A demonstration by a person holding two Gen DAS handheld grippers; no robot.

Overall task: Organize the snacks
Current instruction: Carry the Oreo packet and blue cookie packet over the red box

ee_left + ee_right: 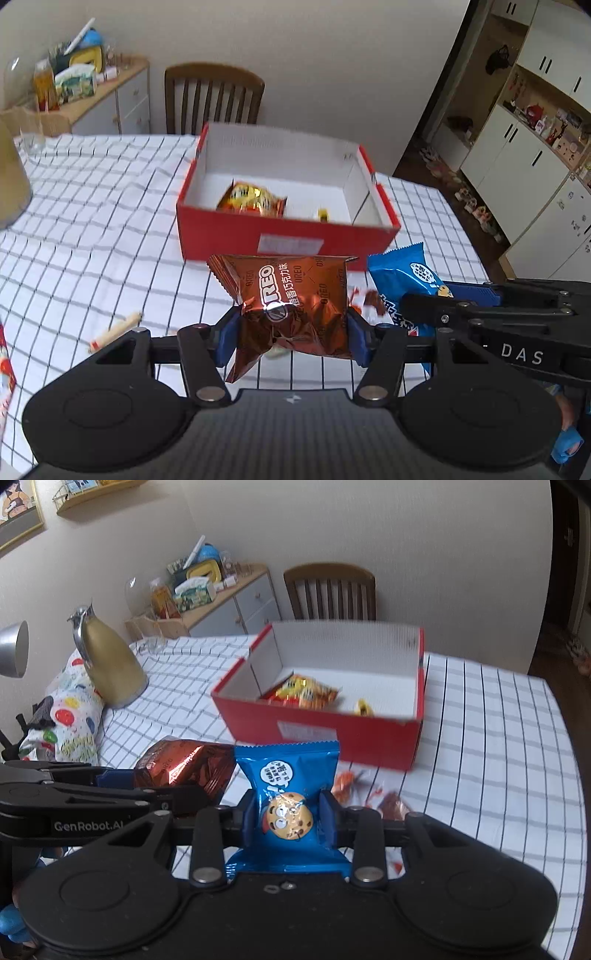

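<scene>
My left gripper (291, 334) squeezes the brown Oreo bag (291, 295) and my right gripper (286, 818) squeezes the blue cookie bag (290, 794) — both up in front of the red box (284, 236). Next, I think, carry them over its wall — then let go.

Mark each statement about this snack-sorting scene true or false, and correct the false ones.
1. The left hand-held gripper is clamped on a brown Oreo packet. True.
2. The right hand-held gripper is open with nothing in it. False: it is shut on a blue cookie packet.
3. The red box already contains an orange-yellow snack bag. True.
4. The red box has its lid closed. False: it is open at the top.
5. A gold jug stands on the checked tablecloth. True.
</scene>
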